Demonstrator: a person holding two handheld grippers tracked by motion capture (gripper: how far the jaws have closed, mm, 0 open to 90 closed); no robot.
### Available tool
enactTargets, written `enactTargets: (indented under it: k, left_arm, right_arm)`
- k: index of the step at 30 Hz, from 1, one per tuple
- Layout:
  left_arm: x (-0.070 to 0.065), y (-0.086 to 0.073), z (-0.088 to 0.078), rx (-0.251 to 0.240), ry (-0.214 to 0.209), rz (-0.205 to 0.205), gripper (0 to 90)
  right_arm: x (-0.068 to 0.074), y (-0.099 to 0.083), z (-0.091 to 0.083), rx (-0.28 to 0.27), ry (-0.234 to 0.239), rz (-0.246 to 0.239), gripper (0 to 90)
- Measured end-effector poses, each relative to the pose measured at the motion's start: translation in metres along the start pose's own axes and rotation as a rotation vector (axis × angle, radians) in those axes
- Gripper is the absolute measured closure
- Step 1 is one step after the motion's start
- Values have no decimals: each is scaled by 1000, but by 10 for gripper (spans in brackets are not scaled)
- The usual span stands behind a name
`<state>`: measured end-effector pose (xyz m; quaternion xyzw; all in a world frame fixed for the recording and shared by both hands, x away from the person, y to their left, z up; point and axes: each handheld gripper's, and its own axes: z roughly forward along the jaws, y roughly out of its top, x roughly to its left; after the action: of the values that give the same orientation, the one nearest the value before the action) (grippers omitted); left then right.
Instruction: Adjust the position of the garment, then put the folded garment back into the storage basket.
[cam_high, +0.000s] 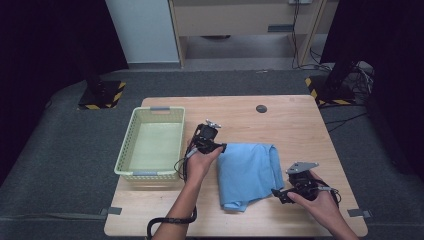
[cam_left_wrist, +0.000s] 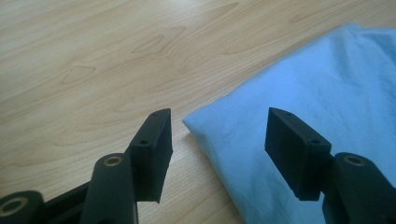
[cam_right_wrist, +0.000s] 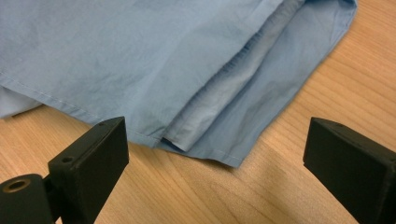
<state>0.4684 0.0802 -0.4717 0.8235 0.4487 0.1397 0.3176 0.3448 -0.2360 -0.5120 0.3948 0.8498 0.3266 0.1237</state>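
A folded light-blue cloth (cam_high: 250, 170) lies flat on the wooden table (cam_high: 290, 125), right of centre. My left gripper (cam_high: 221, 146) is at the cloth's far left corner. In the left gripper view the jaws of the left gripper (cam_left_wrist: 218, 123) stand apart, and the cloth (cam_left_wrist: 327, 93) has its corner just inside the gap, with neither pad pressing on it. My right gripper (cam_high: 278, 194) sits at the cloth's near right edge. The right gripper view has the right gripper (cam_right_wrist: 215, 135) wide open, low over the wood, facing the cloth's (cam_right_wrist: 140, 56) layered hem.
A pale green plastic basket (cam_high: 125, 150) stands at the table's left side, close to my left hand, with nothing in it. A small dark round disc (cam_high: 261, 108) lies near the table's far edge. Dark floor surrounds the table.
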Motion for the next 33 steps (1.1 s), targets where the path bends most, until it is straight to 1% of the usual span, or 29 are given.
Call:
enactTargets:
  k: [3,4,6,10,11,14,16,19,24,29,31,33]
  left_arm:
    - [1,-1,5,4,-1,-10,397]
    - [1,-1,6,1,3,-9,395]
    - [2,0,9,-2,8,-20,391]
    - [-1,-1,17,-5,8,-28,382]
    - [-2,-2,19,-7,11,-25,381]
    - [-3,-3,22,-29,39,-19,386]
    - [-4,-4,23,-39,40,-19,386]
    - [-5,-8,26,-32,40,-18,383]
    - [-5,-14,32,-13,28,-20,376]
    - [-7,-19,37,-7,19,-18,375]
    - [-6,-20,39,-3,19,-18,375]
    - [-6,-21,41,1,17,-20,376]
  right_arm:
    - [-2,-1,-1,1,-1,12,58]
    - [-3,-1,-2,-3,0,15,55]
    - [-5,0,-2,-3,-1,19,52]
    - [-8,1,-1,-1,4,35,52]
    - [-8,2,0,-1,4,37,53]
    - [-9,3,3,-3,8,50,53]
    - [-9,5,5,-6,7,64,54]
    - [-10,6,10,-9,13,88,54]
    - [-12,9,22,11,12,117,55]
    - [-12,8,32,35,1,129,51]
    - [-11,8,33,34,-8,124,50]
    - [-10,8,33,32,-6,127,51]
